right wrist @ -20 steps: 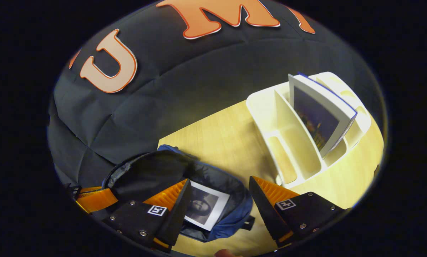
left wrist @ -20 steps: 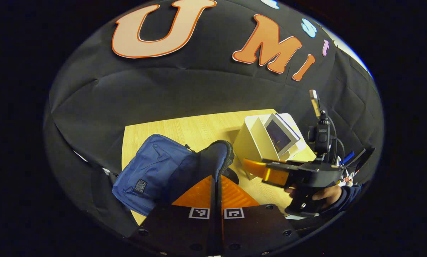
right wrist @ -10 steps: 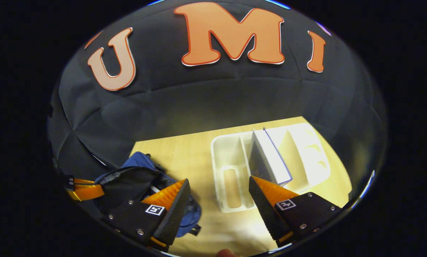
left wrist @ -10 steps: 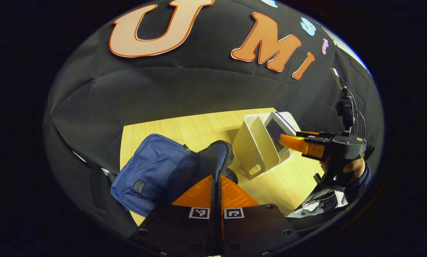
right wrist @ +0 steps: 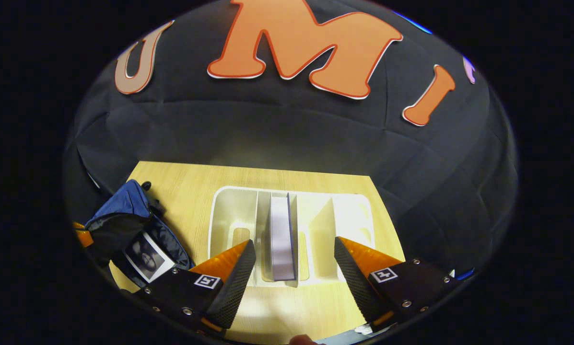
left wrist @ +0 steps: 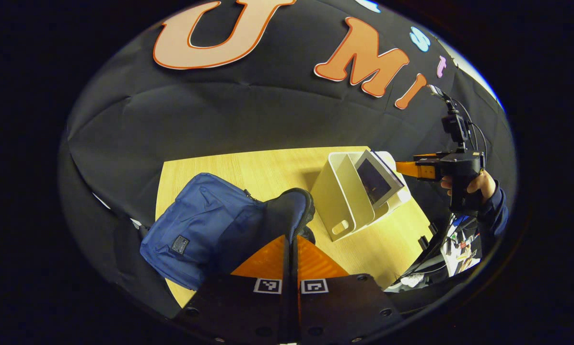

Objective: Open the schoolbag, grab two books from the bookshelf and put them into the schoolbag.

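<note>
Left claw [left wrist: 290, 244]: fingers together, clamped on the schoolbag [left wrist: 205, 225] rim, holding it open on the counter [right wrist: 191, 179]. Right claw [right wrist: 294, 268]: fingers apart, holding nothing, above the bookshelf [right wrist: 229, 211]; one book [right wrist: 282, 239] stands directly ahead between its fingers. Another book [right wrist: 145, 256] lies inside the schoolbag, left of the right claw.

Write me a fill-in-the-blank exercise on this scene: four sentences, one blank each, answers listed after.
1. The left tool is shut on the rim of the blue ____.
2. The right tool hangs over the white bookshelf with its jaws ____.
3. The book in the bookshelf stands ____ in its slot.
4. The first book already lies inside the ____.

Missing words: schoolbag; open; upright; schoolbag.
</note>
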Motion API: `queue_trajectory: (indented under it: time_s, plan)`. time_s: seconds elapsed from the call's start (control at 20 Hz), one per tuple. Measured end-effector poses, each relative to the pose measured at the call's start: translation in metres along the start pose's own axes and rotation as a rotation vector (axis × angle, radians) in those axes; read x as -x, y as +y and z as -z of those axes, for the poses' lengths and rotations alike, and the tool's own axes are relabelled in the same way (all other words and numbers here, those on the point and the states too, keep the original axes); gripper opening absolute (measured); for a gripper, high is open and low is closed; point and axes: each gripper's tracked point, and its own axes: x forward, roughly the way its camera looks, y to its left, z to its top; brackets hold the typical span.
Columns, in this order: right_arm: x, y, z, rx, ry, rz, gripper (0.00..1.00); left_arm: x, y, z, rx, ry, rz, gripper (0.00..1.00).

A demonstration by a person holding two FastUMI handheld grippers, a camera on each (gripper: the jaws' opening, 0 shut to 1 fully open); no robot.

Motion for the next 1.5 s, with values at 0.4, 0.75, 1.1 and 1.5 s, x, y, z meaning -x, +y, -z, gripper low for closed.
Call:
queue_trajectory:
  time_s: [0.4,0.75,1.1,1.5]
  plan:
    - [-0.057,0.01,0.016,0.007,0.188,-0.08,0.96,-0.008,-0.004,0.013,0.067,0.019,-0.007,0.0]
    - [-0.079,0.026,0.034,0.042,0.357,-0.128,0.41,-0.015,-0.009,0.022,0.112,0.027,0.005,0.01]
    - [-0.074,0.028,0.037,0.033,0.435,-0.176,0.4,-0.018,-0.011,0.027,0.135,0.017,0.018,0.01]
    - [-0.032,0.007,0.011,0.006,0.363,-0.217,0.27,-0.018,-0.011,0.026,0.129,0.008,0.016,0.01]
